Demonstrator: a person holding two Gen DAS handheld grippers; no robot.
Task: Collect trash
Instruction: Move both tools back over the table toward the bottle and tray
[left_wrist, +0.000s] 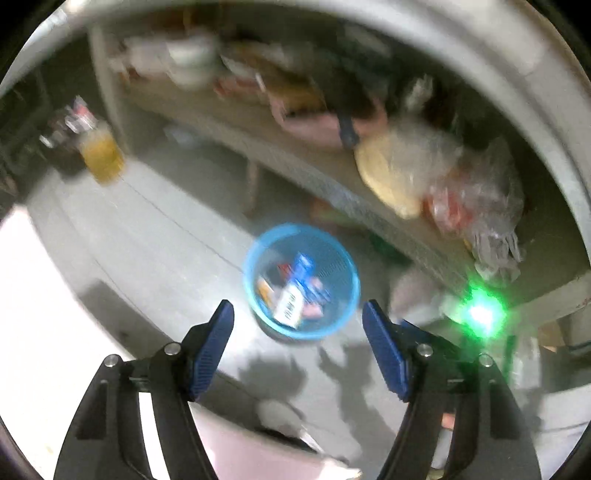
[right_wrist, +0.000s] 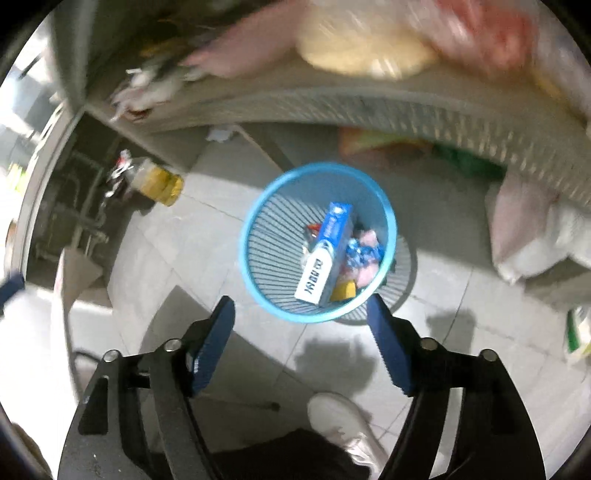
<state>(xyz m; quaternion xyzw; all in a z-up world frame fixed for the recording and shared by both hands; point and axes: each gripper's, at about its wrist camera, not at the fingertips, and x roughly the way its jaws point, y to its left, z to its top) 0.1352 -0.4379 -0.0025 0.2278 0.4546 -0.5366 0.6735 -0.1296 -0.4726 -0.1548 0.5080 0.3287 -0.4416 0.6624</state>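
The right gripper (right_wrist: 301, 308) is held with jaws spread and nothing between them; the left gripper (left_wrist: 297, 314) is likewise spread and empty. Beyond both, a blue mesh wastebasket (right_wrist: 258, 218) stands on the tiled floor (right_wrist: 229, 177). Inside it, a blue-and-white carton (right_wrist: 327, 254) lies tilted, its long axis running from the near rim up toward the far rim, among crumpled wrappers (right_wrist: 364, 251).

Left claw (left_wrist: 297, 322) agape and empty, right claw (right_wrist: 301, 317) likewise
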